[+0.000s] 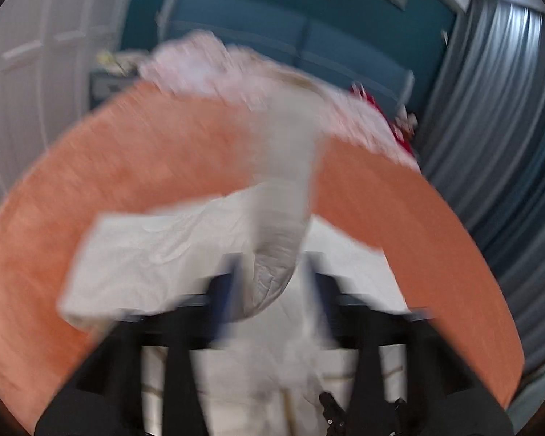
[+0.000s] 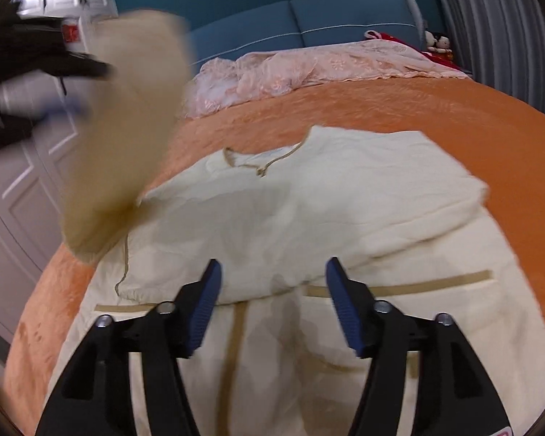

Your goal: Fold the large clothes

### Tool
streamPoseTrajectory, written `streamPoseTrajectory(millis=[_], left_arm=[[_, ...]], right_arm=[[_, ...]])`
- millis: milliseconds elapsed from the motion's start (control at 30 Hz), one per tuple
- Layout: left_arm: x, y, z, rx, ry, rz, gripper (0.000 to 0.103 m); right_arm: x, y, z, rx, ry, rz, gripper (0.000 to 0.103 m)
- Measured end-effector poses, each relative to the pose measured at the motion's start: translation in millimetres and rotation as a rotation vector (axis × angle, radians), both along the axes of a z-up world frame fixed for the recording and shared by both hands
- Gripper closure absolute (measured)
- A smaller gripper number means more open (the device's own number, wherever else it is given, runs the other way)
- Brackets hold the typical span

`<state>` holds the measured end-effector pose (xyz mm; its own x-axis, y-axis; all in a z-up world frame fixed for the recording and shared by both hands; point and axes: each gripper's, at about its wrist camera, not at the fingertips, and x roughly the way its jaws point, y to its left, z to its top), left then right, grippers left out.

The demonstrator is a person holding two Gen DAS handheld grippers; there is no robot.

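The cream garment (image 2: 309, 196) is spread out on the bed's orange bedspread (image 2: 436, 109), neckline with its tan trim pointing toward the blue headboard (image 2: 309, 21), tan bands running across the lower part closest to the camera. One sleeve (image 2: 127, 127) is lifted off the bed on the left side of the right wrist view — it hangs in the air from the left claw (image 2: 72, 83), which looks pinched shut on the fabric, though that whole corner is smeared with motion blur.

From the left wrist camera it matches: a bunched fold of the same cream cloth sits between the left claw's (image 1: 272, 283) blue-padded fingers (image 1: 225, 290), with the rest of the garment trailing down onto the bed behind it. Pretty blurry here too.

The right claw (image 2: 274, 272) hovers over the middle of the garment with its jaws wide apart — nothing between the blue pads (image 2: 205, 309).

Further back there's a crumpled pink lace blanket (image 2: 309, 65) along the head of the bed, something red (image 2: 385, 38) and a small plush toy (image 2: 439, 41) near the grey curtain (image 2: 497, 18), and white cabinet doors (image 2: 21, 189) off to the left.
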<state>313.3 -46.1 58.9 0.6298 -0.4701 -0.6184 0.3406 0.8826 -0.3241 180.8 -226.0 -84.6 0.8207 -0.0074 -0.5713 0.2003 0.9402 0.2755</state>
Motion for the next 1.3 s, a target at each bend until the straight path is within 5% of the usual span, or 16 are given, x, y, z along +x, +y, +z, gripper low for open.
streamPoseTrajectory(millis=[33, 300, 567, 900, 933, 967, 1000, 1067, 1200, 1300], left_arm=[[-3.8, -6.8, -12.9, -0.017, 0.018, -0.013, 0.018], [-5.2, 19.2, -90.0, -0.068, 0.147, 0.072, 0.018], [34.9, 146.0, -132.1, -0.371, 0.339, 0.368, 0.018], [53.2, 186.3, -170.5, -0.537, 0.444, 0.451, 0.02], [54.0, 187.3, -172.8, -0.545, 0.451, 0.456, 0.023], [56.2, 188.0, -174.6, -0.555, 0.455, 0.457, 0.025], [59.4, 188.1, -175.4, -0.564, 0.46, 0.458, 0.03], [66.0, 189.1, -176.5, -0.574, 0.474, 0.458, 0.041], [71.6, 195.0, -172.4, -0.579, 0.492, 0.462, 0.067], [68.2, 197.3, -159.2, -0.56, 0.461, 0.426, 0.075]], right_arm=[[-3.9, -7.6, 2.1, 0.018, -0.003, -0.005, 0.037], [2.7, -65.7, -0.5, 0.124, 0.033, -0.071, 0.034], [63.9, -100.6, -9.3, 0.266, 0.064, -0.108, 0.034], [120.7, -94.0, -27.1, 0.36, 0.103, -0.101, 0.034], [122.6, -92.5, -26.8, 0.36, 0.103, -0.1, 0.035], [127.1, -88.8, -25.0, 0.353, 0.098, -0.094, 0.049], [129.6, -86.1, -23.5, 0.349, 0.096, -0.085, 0.076], [139.3, -82.0, -18.1, 0.347, 0.11, -0.043, 0.097], [132.5, -75.1, 26.4, 0.279, 0.001, -0.003, 0.098], [112.7, -77.7, 70.4, 0.226, -0.109, 0.019, 0.098]])
